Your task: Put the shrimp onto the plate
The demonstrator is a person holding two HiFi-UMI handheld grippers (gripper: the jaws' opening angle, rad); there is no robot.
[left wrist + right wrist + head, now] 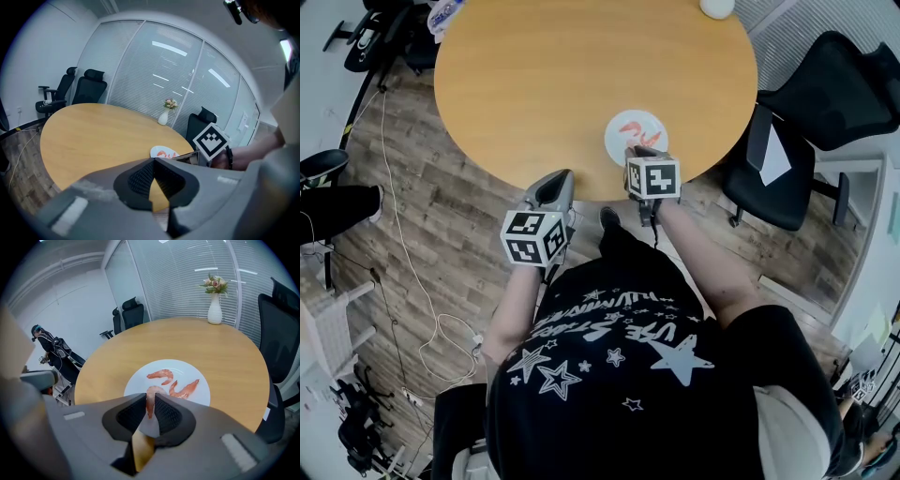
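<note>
At the far left, a pale cable [412, 281] is seen trailing over the wooden floor [441, 216]. The left hand-held gripper [551, 186] is held just off the near edge of the round wooden counter [544, 84], tilted downward; in the left gripper view its jaws are seen brought together at the tips, with nothing between them. Further right, a white plate [617, 142] is set on the counter close to the near edge. Two shrimp [161, 375] are laid on it, one curled toward the far side and one stretched out just to its right. A third shrimp [150, 391] is pinched between the jaws of the right hand-held gripper [639, 153], which is pointed steeply down over the plate's near rim; whether this shrimp is touching the plate cannot be told. A white vase [214, 310] with flowers is stood at the counter's far edge, and a black office chair [811, 112] is parked at the right.
</note>
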